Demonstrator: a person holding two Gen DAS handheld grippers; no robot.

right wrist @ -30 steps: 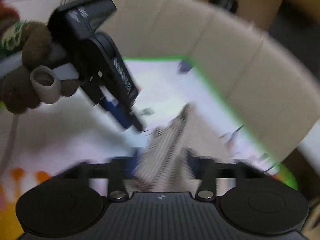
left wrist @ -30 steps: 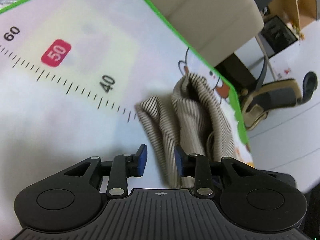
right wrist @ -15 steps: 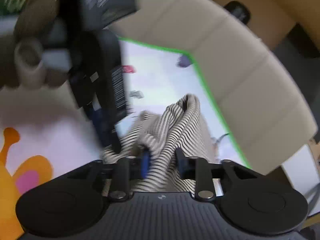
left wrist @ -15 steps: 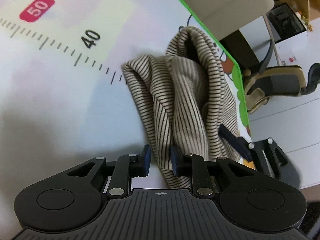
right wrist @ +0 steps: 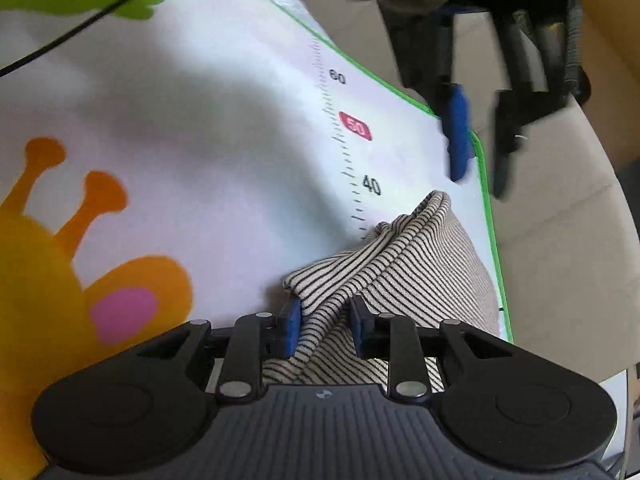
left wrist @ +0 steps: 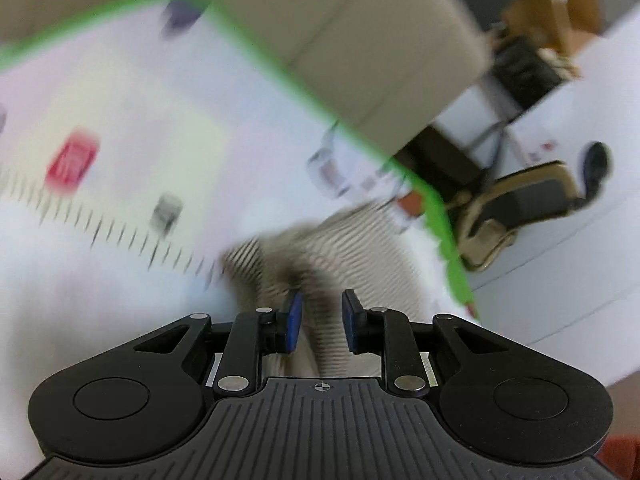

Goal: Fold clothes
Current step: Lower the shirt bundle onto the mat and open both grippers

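A beige garment with thin dark stripes [right wrist: 400, 272] lies bunched on a white play mat [right wrist: 224, 160], close to the mat's green edge. My right gripper [right wrist: 326, 320] is low over its near end, the blue pads pressed on a raised fold of the cloth. My left gripper [right wrist: 478, 184] hangs above the garment's far tip in the right wrist view, its fingers a little apart with nothing between them. The left wrist view is blurred: the garment [left wrist: 360, 240] lies below and beyond that gripper [left wrist: 322, 316].
A beige sofa [left wrist: 360, 40] runs along the mat's green border. The mat carries a printed ruler with a red 50 tag [right wrist: 356, 126] and an orange cartoon figure [right wrist: 80, 264]. An office chair [left wrist: 532, 200] stands on the floor past the mat's corner.
My left gripper has pulled up and away from the garment, which is no longer pinched in it. My right gripper has swung left, staying on the cloth's near fold.
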